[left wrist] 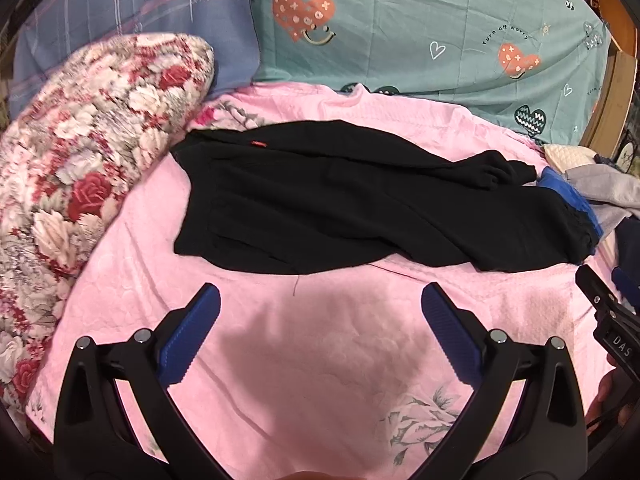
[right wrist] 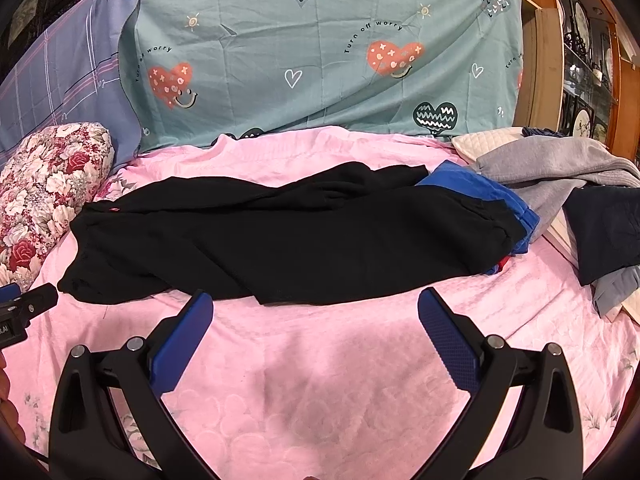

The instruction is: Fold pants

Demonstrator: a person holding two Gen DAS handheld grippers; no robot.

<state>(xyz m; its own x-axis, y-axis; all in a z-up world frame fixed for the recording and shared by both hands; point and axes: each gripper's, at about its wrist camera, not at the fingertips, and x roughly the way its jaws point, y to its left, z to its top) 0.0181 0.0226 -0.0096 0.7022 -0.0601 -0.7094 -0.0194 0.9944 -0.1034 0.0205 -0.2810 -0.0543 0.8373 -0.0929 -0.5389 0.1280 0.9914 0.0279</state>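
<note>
Black pants [left wrist: 340, 200] [right wrist: 280, 236] lie spread across the pink bedsheet [left wrist: 300, 360] [right wrist: 320, 380], waistband to the left with a small red tag [left wrist: 259, 144], leg cuffs to the right resting on blue cloth. My left gripper [left wrist: 320, 300] is open above the sheet, just short of the pants' near edge, with nothing between its blue pads. My right gripper [right wrist: 316, 304] is also open, its left fingertip [right wrist: 202, 300] close to the pants' near hem. The right gripper's tip [left wrist: 592, 280] shows at the right edge of the left wrist view.
A floral pillow [left wrist: 80, 168] [right wrist: 44, 188] lies at the left. A teal heart-print sheet [left wrist: 420, 32] [right wrist: 320, 60] covers the back. A blue garment [right wrist: 492, 196], grey clothes [right wrist: 552, 168] and a dark navy piece [right wrist: 604, 228] are piled at the right, near a wooden cabinet [right wrist: 580, 40].
</note>
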